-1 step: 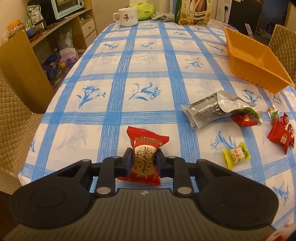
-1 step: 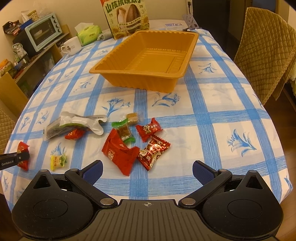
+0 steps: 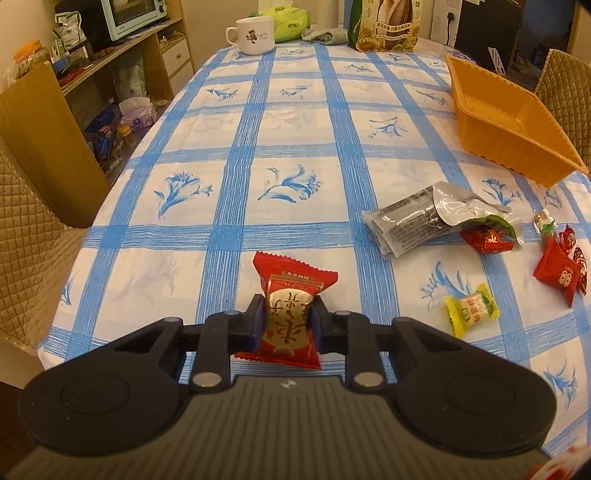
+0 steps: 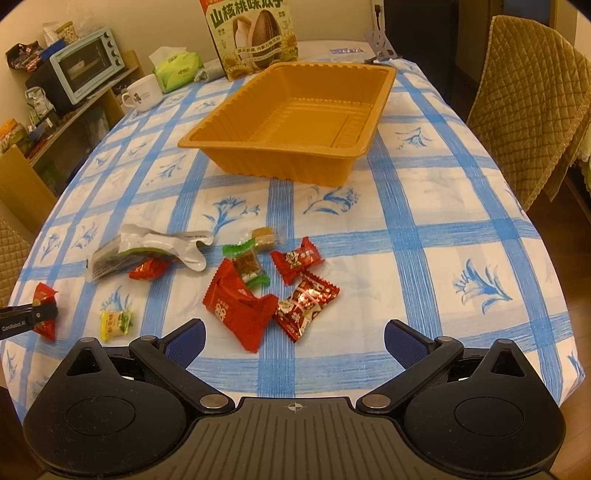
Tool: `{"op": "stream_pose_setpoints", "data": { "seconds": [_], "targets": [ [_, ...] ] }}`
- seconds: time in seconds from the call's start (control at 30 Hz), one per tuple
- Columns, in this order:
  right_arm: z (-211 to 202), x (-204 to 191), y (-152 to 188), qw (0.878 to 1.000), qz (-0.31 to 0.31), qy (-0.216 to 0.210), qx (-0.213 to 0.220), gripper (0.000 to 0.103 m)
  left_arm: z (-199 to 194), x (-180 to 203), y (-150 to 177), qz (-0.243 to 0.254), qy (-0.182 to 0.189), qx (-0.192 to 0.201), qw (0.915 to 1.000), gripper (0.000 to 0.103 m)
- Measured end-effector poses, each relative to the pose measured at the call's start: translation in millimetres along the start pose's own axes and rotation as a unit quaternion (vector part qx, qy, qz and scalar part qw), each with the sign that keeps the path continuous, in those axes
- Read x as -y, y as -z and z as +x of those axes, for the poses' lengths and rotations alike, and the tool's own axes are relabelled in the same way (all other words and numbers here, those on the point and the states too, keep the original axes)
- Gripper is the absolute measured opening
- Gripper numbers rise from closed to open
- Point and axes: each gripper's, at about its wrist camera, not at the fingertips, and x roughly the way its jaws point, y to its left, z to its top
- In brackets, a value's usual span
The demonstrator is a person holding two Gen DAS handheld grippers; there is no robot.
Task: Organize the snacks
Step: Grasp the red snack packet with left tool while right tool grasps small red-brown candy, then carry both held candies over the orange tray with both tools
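Observation:
My left gripper (image 3: 287, 320) is shut on a red and gold snack packet (image 3: 290, 314), held just above the table near its front left edge; it also shows in the right wrist view (image 4: 44, 312). My right gripper (image 4: 294, 338) is open and empty, low over the front edge, just behind a pile of red wrapped snacks (image 4: 240, 308). The empty orange tray (image 4: 295, 114) stands beyond the pile, also at the right in the left wrist view (image 3: 506, 122). A yellow candy (image 3: 472, 308) and a silver pouch (image 3: 424, 218) lie between the grippers.
A white mug (image 3: 255, 35), a green tissue pack (image 4: 177, 70) and a sunflower seed bag (image 4: 255, 37) stand at the table's far end. Quilted chairs stand at the right (image 4: 528, 110) and left (image 3: 26, 240). A shelf with a toaster oven (image 4: 81, 62) is on the left.

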Motion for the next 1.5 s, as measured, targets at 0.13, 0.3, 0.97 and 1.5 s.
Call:
{"op": "stream_pose_setpoints", "data": {
  "seconds": [0.13, 0.3, 0.97, 1.5],
  "targets": [
    [7, 8, -3, 0.999, 0.031, -0.013, -0.001, 0.066, -5, -1, -6, 0.003, -0.007, 0.009, 0.9999, 0.023],
    [17, 19, -8, 0.996, 0.082, -0.018, -0.002, 0.04, -12, -1, -14, 0.003, -0.013, 0.015, 0.9998, 0.023],
    [44, 9, -13, 0.997, 0.054, 0.044, -0.015, 0.022, -30, 25, -27, 0.035, 0.034, 0.03, 0.9983, 0.023],
    [-1, 19, -51, 0.998, 0.051, 0.004, 0.031, 0.02, -27, 82, -78, 0.096, 0.094, 0.068, 0.9886, 0.023]
  ]
}}
